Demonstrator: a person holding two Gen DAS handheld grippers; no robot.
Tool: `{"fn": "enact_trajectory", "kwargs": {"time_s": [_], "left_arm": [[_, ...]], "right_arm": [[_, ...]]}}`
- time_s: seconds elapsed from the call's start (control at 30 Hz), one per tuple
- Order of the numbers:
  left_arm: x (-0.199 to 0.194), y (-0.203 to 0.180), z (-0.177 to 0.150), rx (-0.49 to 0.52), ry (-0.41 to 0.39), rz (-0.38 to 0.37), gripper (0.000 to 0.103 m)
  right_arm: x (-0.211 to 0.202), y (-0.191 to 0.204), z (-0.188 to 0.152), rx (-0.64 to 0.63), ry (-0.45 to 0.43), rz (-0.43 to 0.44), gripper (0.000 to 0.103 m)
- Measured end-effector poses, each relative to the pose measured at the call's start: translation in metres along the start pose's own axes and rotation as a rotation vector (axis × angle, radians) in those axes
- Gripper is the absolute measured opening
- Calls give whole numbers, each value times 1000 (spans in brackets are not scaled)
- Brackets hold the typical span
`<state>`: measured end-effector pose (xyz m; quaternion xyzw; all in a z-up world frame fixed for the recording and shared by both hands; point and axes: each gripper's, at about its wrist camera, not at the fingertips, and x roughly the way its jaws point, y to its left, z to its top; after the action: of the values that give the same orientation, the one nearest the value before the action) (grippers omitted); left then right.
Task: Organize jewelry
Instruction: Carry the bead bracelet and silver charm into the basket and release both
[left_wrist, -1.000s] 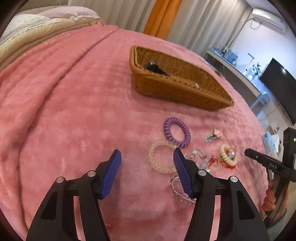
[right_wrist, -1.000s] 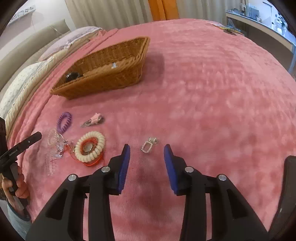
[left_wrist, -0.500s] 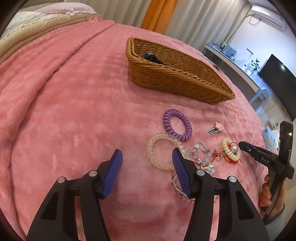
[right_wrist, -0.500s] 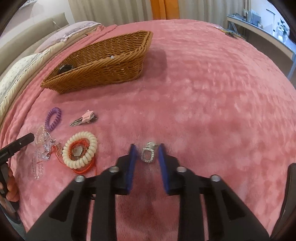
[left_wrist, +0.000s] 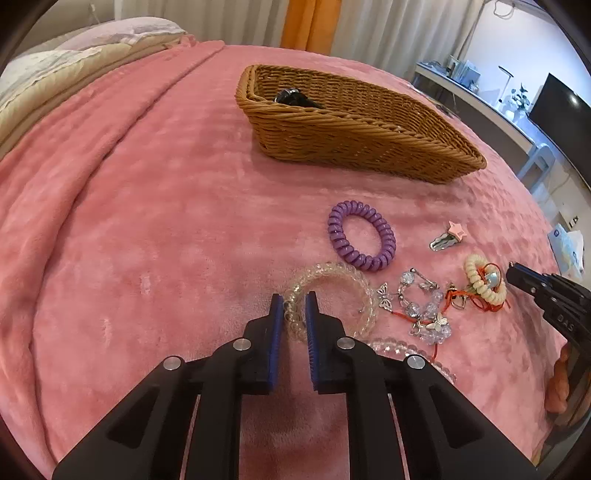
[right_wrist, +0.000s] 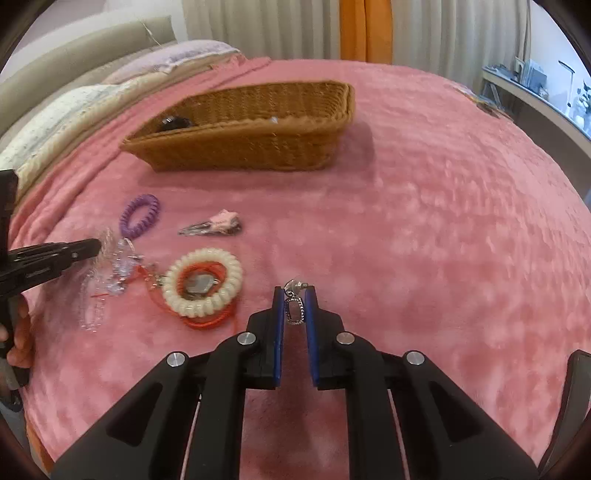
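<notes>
Readable text: one marking
Raised letters "DAS" stand on the black body of the right tool (left_wrist: 517, 277); nothing else legible.

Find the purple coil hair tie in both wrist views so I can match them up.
Left wrist view: purple coil hair tie sits right of centre, just beyond the clear coil tie that the left tool pinches.
Right wrist view: it lies far left, beyond the left tool's tip.
Shared landmark: the wicker basket, beyond the tie in both views.

Dark item (left_wrist: 293, 98) half-hidden behind basket wall (left_wrist: 354, 136)
</notes>
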<state>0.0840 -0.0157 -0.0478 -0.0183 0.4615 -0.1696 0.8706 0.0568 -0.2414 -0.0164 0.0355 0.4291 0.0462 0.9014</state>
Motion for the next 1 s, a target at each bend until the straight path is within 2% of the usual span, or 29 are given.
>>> {"fn": "enact_trajectory", "kwargs": {"time_s": [0.1, 0.23, 0.43, 0.73, 0.87, 1.0], "left_arm": [[-8, 0, -1, -1, -31, -16, 7], [-34, 2, -1, -31, -130, -93, 7], [-68, -11, 8, -17, -234, -115, 7], [-105, -28, 64, -1, -364, -105, 7], [-105, -39, 102, 10, -394, -103, 7], [-85, -47, 133, 3, -383, -100, 7]], "right_arm": [[-13, 3, -1, -4, -42, 32, 9], [-27, 9, -1, -22, -84, 51, 9], [-46, 19, 10, -32, -117, 46, 9], [-76, 29, 84, -41, -217, 30, 9], [-62, 27, 125, -23, -232, 35, 9], [-34, 21, 157, -4, -202, 53, 9]]}}
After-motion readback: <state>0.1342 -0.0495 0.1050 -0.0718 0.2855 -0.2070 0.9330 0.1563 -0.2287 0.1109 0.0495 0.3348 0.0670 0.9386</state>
